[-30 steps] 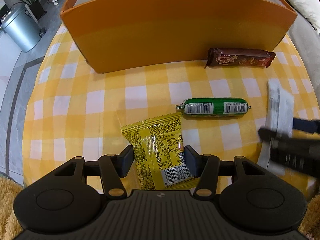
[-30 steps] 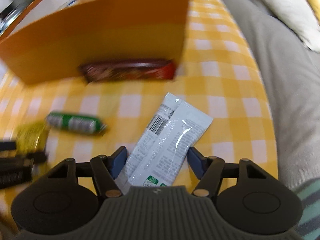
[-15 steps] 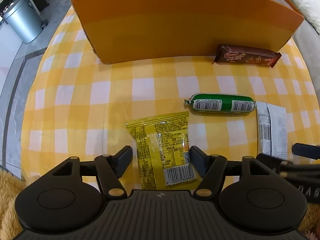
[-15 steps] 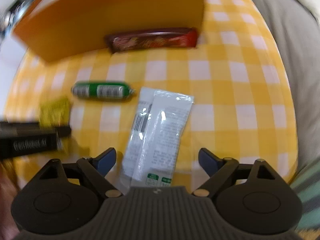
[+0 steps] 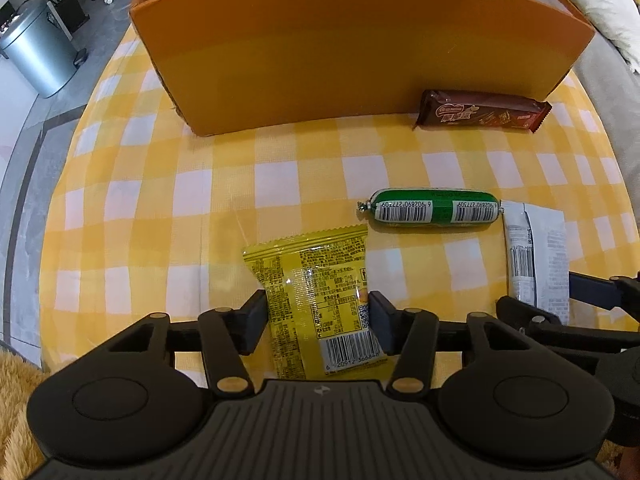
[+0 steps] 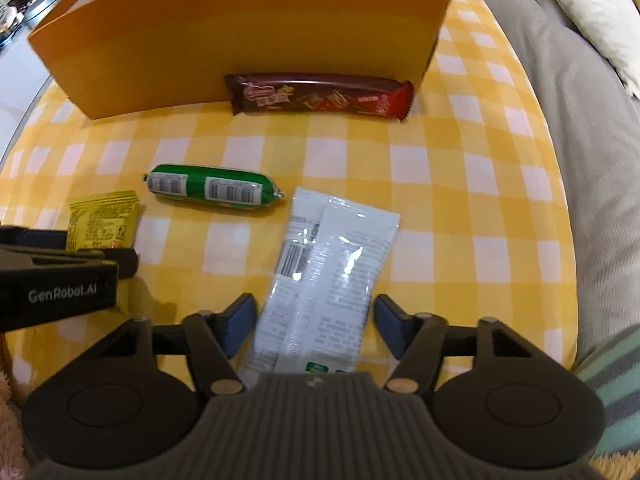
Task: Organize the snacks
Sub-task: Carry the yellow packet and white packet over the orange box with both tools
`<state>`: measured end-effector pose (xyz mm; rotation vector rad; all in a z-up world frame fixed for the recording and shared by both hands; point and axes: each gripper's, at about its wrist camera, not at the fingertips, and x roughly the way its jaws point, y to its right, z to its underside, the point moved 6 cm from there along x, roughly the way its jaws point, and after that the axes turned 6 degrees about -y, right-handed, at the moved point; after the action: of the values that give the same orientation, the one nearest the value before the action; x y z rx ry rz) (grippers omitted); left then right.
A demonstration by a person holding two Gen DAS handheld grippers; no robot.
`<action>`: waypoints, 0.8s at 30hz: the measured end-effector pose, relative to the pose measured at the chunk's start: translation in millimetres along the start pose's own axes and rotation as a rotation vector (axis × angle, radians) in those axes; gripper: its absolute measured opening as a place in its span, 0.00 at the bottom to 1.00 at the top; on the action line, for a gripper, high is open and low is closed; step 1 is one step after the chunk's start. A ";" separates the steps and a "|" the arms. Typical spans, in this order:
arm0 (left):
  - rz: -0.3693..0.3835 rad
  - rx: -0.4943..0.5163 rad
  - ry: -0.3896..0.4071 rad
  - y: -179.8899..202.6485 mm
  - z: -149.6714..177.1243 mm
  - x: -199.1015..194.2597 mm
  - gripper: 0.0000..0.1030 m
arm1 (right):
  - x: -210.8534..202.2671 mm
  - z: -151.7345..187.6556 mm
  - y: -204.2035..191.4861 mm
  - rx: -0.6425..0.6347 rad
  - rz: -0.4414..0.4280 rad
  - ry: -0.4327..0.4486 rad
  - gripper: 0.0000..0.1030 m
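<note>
A yellow snack packet [image 5: 320, 304] lies on the checked cloth between the fingers of my left gripper [image 5: 318, 314], which touch or nearly touch its sides. A white snack packet [image 6: 324, 280] lies between the open fingers of my right gripper [image 6: 316, 320], with small gaps each side. A green sausage stick [image 5: 434, 211] [image 6: 212, 190] lies beyond both. A brown chocolate bar [image 5: 482, 114] [image 6: 320, 98] rests against the orange box [image 5: 360, 48] [image 6: 240, 32]. The yellow packet [image 6: 102, 226] and left gripper [image 6: 60, 276] show in the right wrist view.
The yellow and white checked tablecloth [image 5: 200, 200] covers a round table. A grey sofa [image 6: 580, 140] with a cream cushion stands to the right. A metal bin [image 5: 36, 56] and a plant stand on the floor at far left. Snacks show inside the box at its top edge.
My left gripper's fingers have closed in on the yellow packet. My right gripper opened wide half a second ago and has now narrowed around the white packet, moving slightly forward.
</note>
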<state>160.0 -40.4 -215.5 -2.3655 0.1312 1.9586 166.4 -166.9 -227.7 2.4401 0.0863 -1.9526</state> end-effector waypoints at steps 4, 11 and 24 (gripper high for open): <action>0.005 0.009 0.005 -1.0 1.6 -1.5 0.59 | -0.5 -1.4 0.2 -0.006 -0.006 0.008 0.51; 0.038 0.013 0.033 -3.7 4.7 -18.1 0.58 | -8.0 -0.8 4.3 0.012 -0.039 0.024 0.47; 0.131 -0.022 0.172 -5.7 -4.4 -78.0 0.58 | -66.1 -4.5 2.2 -0.024 -0.054 0.190 0.47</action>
<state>150.4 -33.5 -138.1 -2.5998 0.2818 1.8127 156.5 -171.0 -162.3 2.6278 0.1780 -1.7216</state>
